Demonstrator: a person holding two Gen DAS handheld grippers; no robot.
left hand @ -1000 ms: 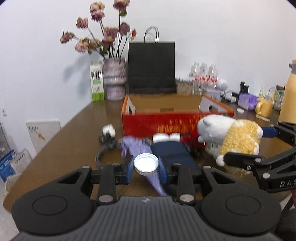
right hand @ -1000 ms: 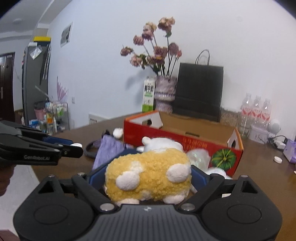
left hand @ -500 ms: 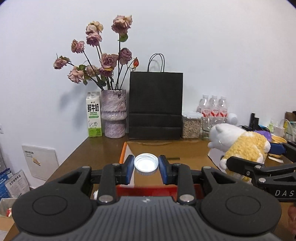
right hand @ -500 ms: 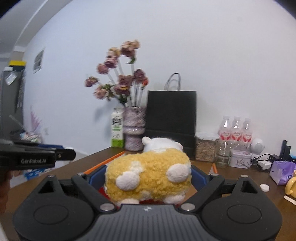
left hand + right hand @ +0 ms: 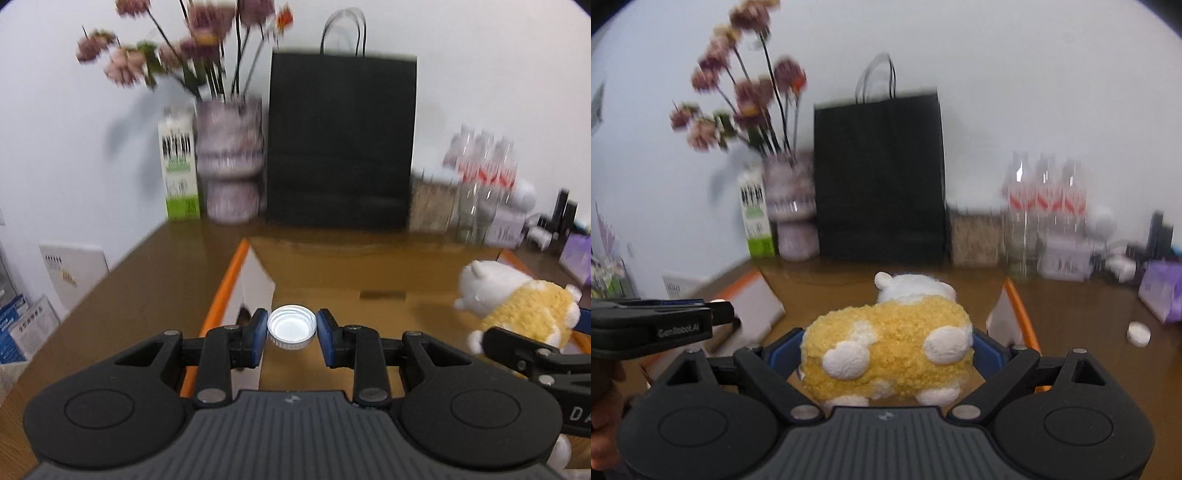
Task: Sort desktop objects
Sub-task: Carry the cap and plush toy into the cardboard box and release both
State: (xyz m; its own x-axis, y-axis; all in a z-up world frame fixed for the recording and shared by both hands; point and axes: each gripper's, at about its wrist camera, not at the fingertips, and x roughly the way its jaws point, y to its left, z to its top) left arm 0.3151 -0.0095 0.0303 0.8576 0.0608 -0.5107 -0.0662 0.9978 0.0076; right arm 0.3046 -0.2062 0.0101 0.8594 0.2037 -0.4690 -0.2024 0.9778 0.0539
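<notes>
My left gripper [image 5: 291, 330] is shut on a white bottle cap [image 5: 291, 331] and holds it over the left end of the open cardboard box [image 5: 369, 273] with orange edges. My right gripper [image 5: 886, 343] is shut on a yellow and white plush sheep [image 5: 886, 347] and holds it above the same box [image 5: 1015, 302]. The sheep also shows at the right of the left wrist view [image 5: 517, 310]. The left gripper's side shows at the left of the right wrist view [image 5: 657, 325].
A black paper bag [image 5: 340, 140], a vase of dried roses [image 5: 231, 162], a milk carton [image 5: 179, 170], water bottles [image 5: 480, 184] and a jar stand along the wall behind the box. A loose white cap [image 5: 1138, 334] and a purple pack [image 5: 1163, 291] lie right of the box.
Both grippers have moved forward and tipped down over the box; its brown floor now shows under the cap and the sheep. Both grips are unchanged.
</notes>
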